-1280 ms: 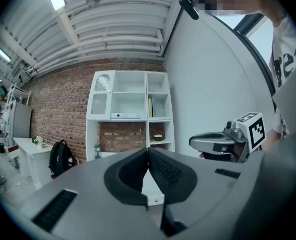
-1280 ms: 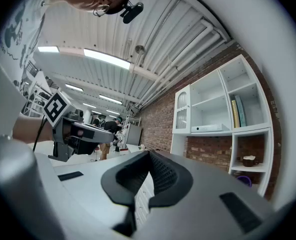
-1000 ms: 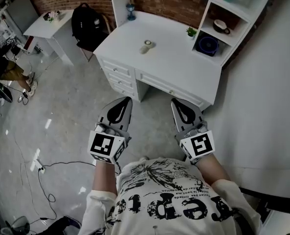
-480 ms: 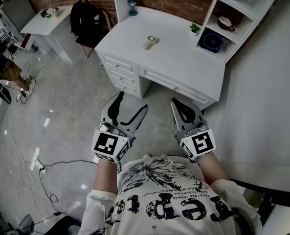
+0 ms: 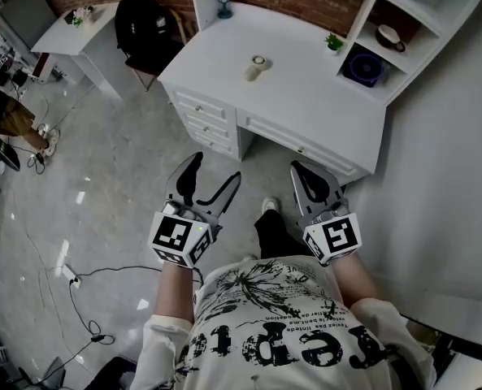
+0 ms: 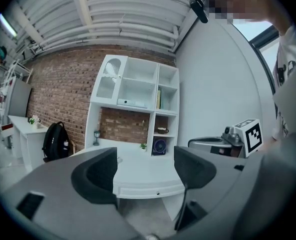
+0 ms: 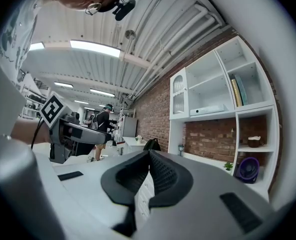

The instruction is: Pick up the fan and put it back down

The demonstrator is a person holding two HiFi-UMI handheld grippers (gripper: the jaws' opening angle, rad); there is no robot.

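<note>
Before the desk point(image 5: 306, 88), left gripper point(image 5: 214, 169) level, jaws opening, empty

a studio-like workroom, shown by its brick wall point(image 6: 58, 94), white desk point(image 5: 306, 92), shelf unit point(image 6: 138, 86) and bare ribbed ceiling point(image 6: 128, 19).

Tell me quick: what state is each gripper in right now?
Left gripper: jaws opening, nothing between them.
Right gripper: closed, empty.

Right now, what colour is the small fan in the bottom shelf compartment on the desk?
The fan is purple, seen most clearly in the right gripper view.
</note>
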